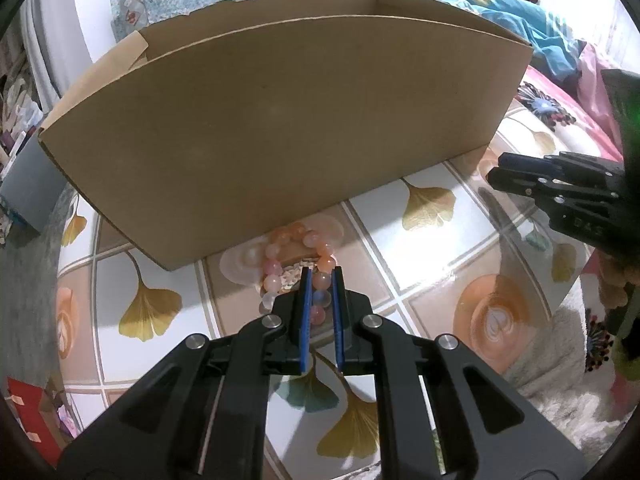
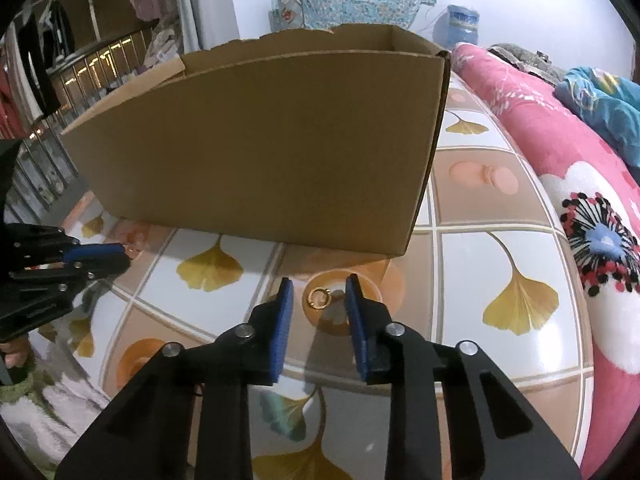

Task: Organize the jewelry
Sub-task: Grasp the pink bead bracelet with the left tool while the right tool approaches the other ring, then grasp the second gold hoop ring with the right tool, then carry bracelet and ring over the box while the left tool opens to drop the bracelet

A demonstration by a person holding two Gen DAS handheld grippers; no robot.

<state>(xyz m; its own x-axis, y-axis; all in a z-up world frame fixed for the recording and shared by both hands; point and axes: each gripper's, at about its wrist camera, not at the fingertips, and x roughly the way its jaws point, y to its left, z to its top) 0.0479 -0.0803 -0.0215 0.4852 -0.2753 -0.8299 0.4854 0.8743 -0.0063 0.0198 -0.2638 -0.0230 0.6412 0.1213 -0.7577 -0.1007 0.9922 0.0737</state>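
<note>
A bracelet of pink, peach and pale beads (image 1: 298, 236) lies on the table just in front of the cardboard box (image 1: 280, 120). My left gripper (image 1: 322, 271) is shut on its near side, with beads pressed between the blue pads. In the right wrist view a small gold ring (image 2: 309, 299) lies flat on the tablecloth between the fingertips of my right gripper (image 2: 319, 280). That gripper is open, its pads clear of the ring on both sides. The box (image 2: 260, 140) stands open-topped right behind the ring. Each gripper also shows in the other's view: right gripper (image 1: 499, 169), left gripper (image 2: 125, 257).
The table (image 1: 432, 248) has a glossy cloth with ginkgo leaves and coffee cups. A pink flowered blanket (image 2: 540, 128) borders its right edge, with blue fabric (image 2: 608, 100) beyond. A hand (image 2: 12, 356) holds the left gripper at lower left. Railings and hung clothes stand at far left.
</note>
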